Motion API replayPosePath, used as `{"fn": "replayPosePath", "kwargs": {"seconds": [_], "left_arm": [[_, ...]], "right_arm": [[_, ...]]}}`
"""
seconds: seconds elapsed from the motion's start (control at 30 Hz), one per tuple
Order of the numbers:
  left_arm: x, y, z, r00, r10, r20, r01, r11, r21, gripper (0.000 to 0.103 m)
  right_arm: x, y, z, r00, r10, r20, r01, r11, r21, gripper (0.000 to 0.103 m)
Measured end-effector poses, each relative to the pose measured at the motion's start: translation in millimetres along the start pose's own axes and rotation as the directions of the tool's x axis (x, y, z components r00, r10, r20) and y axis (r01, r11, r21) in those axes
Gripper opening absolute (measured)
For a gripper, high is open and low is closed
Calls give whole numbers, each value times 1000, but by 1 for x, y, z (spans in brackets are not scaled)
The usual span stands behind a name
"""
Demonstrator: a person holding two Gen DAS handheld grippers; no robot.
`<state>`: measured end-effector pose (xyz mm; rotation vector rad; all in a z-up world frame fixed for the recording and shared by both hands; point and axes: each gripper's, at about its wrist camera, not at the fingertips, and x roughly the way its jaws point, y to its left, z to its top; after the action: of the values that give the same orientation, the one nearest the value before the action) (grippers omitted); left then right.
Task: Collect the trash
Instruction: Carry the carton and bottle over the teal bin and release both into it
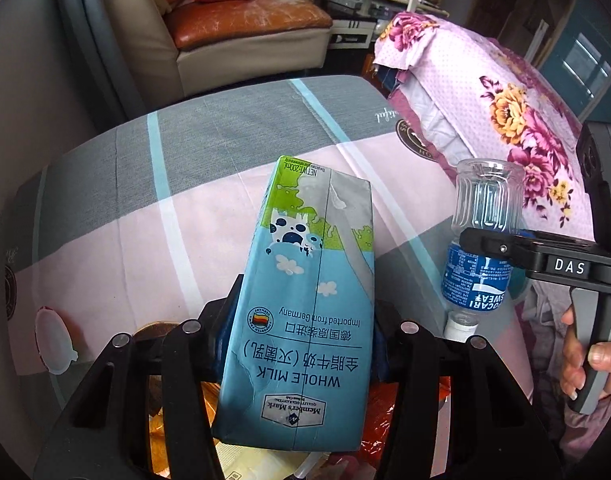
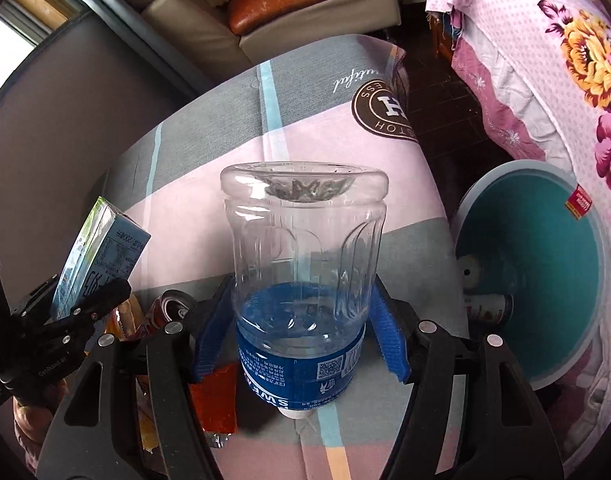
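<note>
Jaws: left gripper [image 1: 301,344] pinching milk carton [image 1: 305,300], centre frame | right gripper [image 2: 301,328] pinching plastic bottle [image 2: 303,272], cap down | both held lifted above table [image 1: 125,216], judged for carrying to teal bin [image 2: 537,280], right edge

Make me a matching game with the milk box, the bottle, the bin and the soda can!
Things:
1. milk carton
2. plastic bottle
3. teal bin
4. soda can

Places:
A. lying on the table
B. in the right gripper, cap down
C. beside the table
D. in the left gripper

Pairs: 1-D, 2-B, 3-C, 4-A
</note>
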<state>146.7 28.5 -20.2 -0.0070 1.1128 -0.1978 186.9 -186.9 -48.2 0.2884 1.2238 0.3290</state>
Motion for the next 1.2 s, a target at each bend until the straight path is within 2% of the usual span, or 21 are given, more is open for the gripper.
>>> {"fn": "replayPosePath", "kwargs": {"seconds": [0.2,0.4,0.67,0.97,1.2], "left_arm": [[-5,-38,-7,999,-37,20,37,999,8,53],[-5,-79,-15,997,-78,10,78,996,32,53],[2,-141,-15,995,-95,-8,96,989,114,53],[33,-213,-8,993,-105,-50,114,970,213,53],[64,-248,-6,991,-81,-105,108,951,289,53]], "right_arm": [[-46,-22,-13,995,-29,94,27,999,23,62],[-86,-61,-28,985,-38,166,23,996,88,62],[-120,-121,-47,968,-56,244,5,979,202,62],[-134,-174,-63,957,-114,265,36,959,281,62],[-132,-207,-66,952,-159,262,63,938,341,62]]}}
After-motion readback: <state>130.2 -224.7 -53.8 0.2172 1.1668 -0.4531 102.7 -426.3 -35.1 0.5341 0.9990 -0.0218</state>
